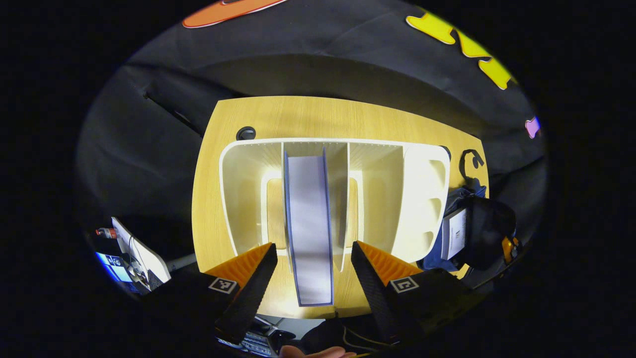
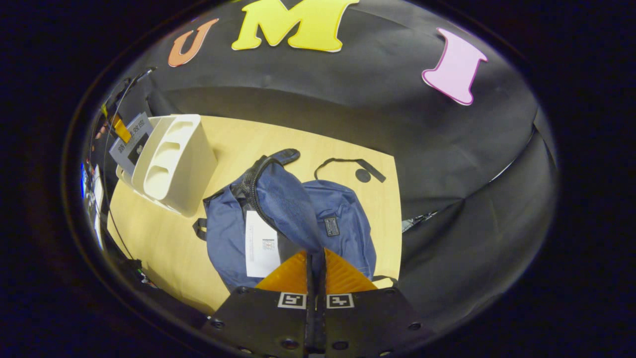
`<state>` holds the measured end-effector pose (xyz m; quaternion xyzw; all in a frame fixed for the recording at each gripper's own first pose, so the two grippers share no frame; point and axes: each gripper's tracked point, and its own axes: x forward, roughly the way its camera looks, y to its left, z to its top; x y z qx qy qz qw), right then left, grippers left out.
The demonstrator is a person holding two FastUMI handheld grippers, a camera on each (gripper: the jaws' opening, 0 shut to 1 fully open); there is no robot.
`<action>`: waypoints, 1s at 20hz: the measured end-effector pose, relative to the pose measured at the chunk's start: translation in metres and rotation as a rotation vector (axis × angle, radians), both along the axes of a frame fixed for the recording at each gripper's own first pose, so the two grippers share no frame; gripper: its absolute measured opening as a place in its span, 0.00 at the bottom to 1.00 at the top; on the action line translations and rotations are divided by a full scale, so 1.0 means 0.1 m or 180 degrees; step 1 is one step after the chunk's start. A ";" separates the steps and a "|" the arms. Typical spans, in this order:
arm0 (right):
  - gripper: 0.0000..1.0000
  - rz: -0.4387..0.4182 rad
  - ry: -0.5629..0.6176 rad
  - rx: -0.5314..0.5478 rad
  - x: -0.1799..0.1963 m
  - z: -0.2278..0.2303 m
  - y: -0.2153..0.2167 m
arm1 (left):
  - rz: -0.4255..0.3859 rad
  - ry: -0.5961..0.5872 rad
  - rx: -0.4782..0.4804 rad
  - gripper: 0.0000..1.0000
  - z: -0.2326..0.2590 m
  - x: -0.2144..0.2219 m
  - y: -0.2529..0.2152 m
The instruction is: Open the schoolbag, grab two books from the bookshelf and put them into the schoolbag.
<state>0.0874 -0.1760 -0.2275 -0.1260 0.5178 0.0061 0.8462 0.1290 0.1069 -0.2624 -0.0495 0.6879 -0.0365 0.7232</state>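
Observation:
A white bookshelf with upright dividers stands on the wooden table. One blue-covered book stands on edge in its middle slot. My left gripper is open, its fingers on either side of the book's near end without touching it. The blue schoolbag lies on the table to the right of the bookshelf. My right gripper is shut on the bag's flap and holds it lifted. A white-covered book lies inside the opening. The bag also appears at the right in the left gripper view.
A black round cap sits in the table behind the shelf, another cap behind the bag next to a loose black strap. Screens and cables stand off the table's left edge. A hand is below.

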 end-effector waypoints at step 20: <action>0.00 0.0082 -0.0017 0.0075 0.00 -0.01 -0.02 | 0.0142 0.0203 0.0070 0.36 0.07 -0.22 0.09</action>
